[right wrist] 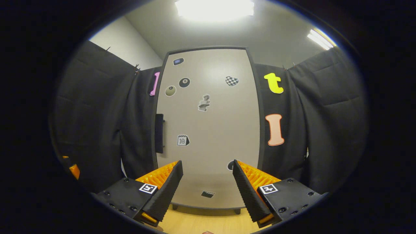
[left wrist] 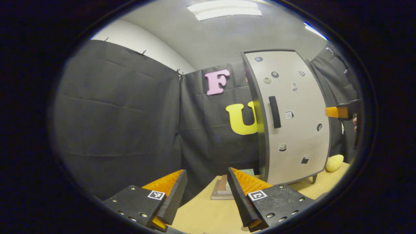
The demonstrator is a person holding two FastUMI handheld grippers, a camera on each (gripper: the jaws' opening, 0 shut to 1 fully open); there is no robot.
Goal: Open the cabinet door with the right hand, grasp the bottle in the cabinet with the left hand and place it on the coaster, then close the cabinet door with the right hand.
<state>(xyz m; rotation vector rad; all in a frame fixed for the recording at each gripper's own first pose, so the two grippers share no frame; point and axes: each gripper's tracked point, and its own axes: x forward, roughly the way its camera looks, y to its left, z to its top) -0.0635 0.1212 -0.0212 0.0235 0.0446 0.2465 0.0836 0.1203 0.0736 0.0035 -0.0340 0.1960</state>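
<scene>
each handheld gripper, the left gripper (left wrist: 206, 190) and the right gripper (right wrist: 208, 182), carries two wedge-shaped fingers with ridged inner faces. these are bolted to black blocks studded with silver screws. every block bears a small white square tag printed with a black coded pattern, set near the finger's base.

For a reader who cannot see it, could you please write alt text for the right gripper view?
A pale cabinet door, closed and dotted with small stickers, faces the camera, its dark handle on the left edge. The right gripper is open in front of it, holding nothing, above a light wooden table.
</scene>
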